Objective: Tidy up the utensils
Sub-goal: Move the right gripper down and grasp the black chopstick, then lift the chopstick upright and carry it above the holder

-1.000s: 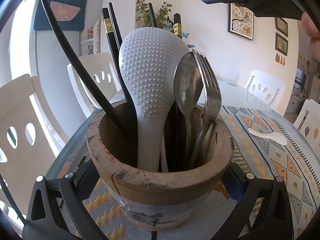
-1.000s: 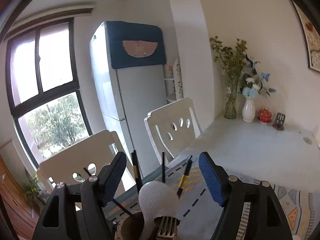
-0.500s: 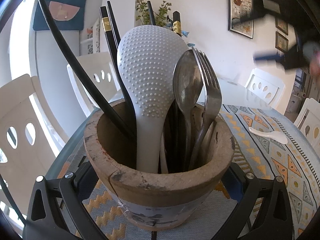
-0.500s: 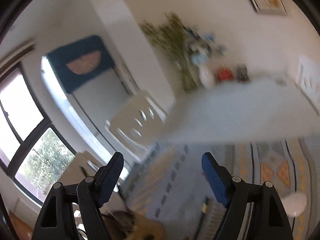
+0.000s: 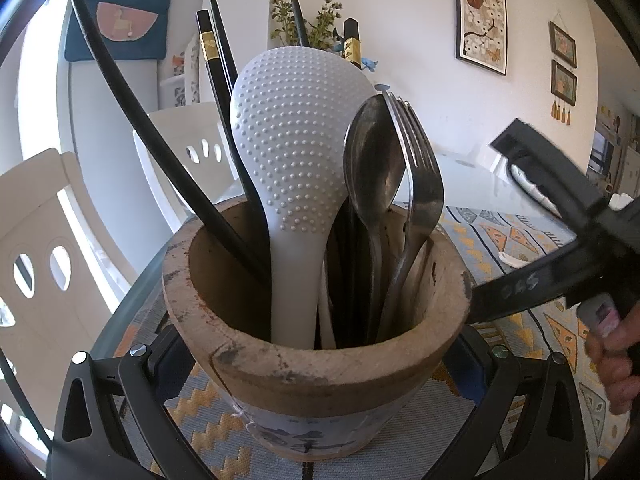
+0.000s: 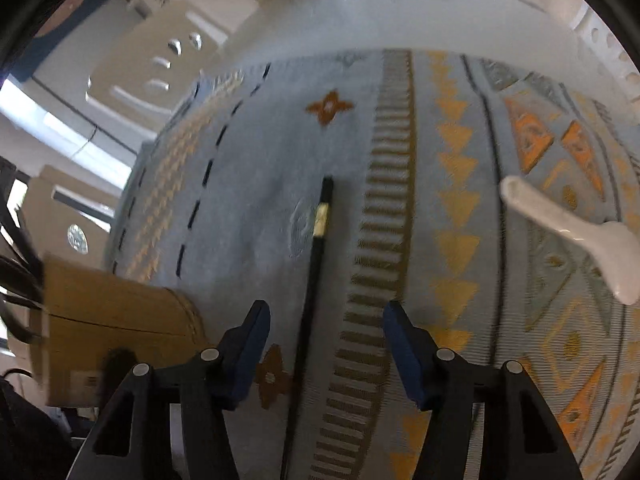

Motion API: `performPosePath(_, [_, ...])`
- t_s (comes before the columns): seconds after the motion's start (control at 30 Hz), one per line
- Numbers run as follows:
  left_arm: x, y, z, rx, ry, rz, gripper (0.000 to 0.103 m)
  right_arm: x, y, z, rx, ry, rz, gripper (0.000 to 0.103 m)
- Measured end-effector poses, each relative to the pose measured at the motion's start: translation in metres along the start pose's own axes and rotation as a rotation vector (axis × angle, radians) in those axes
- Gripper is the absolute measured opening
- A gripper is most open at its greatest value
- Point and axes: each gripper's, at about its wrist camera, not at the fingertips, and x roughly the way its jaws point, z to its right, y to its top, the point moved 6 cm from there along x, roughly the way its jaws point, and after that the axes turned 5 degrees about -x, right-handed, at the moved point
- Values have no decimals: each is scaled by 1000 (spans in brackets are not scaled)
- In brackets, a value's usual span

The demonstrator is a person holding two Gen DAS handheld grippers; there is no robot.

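Observation:
A worn clay utensil pot (image 5: 312, 364) stands on the patterned placemat, and my left gripper (image 5: 316, 348) is shut on it, one finger on each side. In the pot are a grey dotted rice paddle (image 5: 296, 152), a metal spoon (image 5: 372, 168), a fork (image 5: 420, 184) and several black chopsticks (image 5: 212, 64). My right gripper (image 6: 326, 312) points down over a single black chopstick (image 6: 320, 232) lying on the mat. Its jaws have just been closing. The chopstick lies between the blue pads, and neither pad touches it. The pot (image 6: 112, 320) is at this gripper's left.
A white ceramic spoon (image 6: 568, 236) lies on the placemat (image 6: 260, 160) to the right of the chopstick. In the left wrist view the right gripper's black body (image 5: 540, 280) and a hand (image 5: 616, 360) are close beside the pot. White chairs (image 5: 40, 240) ring the glass table.
The right gripper has come down from above the pot to the mat on the pot's right and tipped downward. Its fingers now stand closer together. The left gripper and the pot have stayed still.

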Motion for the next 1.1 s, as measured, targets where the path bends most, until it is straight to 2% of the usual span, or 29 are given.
performPosePath(0.07, [1, 0, 0, 1, 0, -2, 103, 3, 1, -5, -52, -47, 5, 57])
performPosePath(0.17, [1, 0, 1, 0, 1, -4, 103, 6, 3, -13, -130, -137, -11, 48])
performPosePath(0.23, [1, 1, 1, -2, 2, -4, 103, 6, 1, -14, -182, -173, 4, 35])
performPosePath(0.27, [1, 1, 1, -4, 2, -2, 103, 6, 0, -14, -193, -176, 9, 29])
performPosePath(0.3, [1, 1, 0, -5, 2, -2, 103, 4, -2, -14, -200, -169, 8, 17])
performPosePath(0.33, [1, 1, 0, -5, 3, -3, 103, 3, -4, -13, -202, -151, 1, 10])
performPosePath(0.47, [1, 1, -1, -4, 2, -2, 103, -1, -15, -12, -201, -106, -26, 7])
performPosePath(0.67, [2, 0, -2, -6, 2, -2, 103, -4, -43, -14, -212, 13, -100, 6])
performPosePath(0.77, [2, 0, -2, -5, 2, -3, 103, -7, -59, -5, -134, 117, -179, 6])
performPosePath(0.9, [2, 0, -2, -4, 2, -3, 103, -5, -61, 10, -20, 198, -209, 6])
performPosePath(0.97, [2, 0, -2, -5, 2, -3, 103, -5, -60, 9, -10, 196, -217, 6])
performPosePath(1.1, [2, 0, -3, -7, 2, -7, 103, -1, -46, -5, -98, 99, -200, 6])
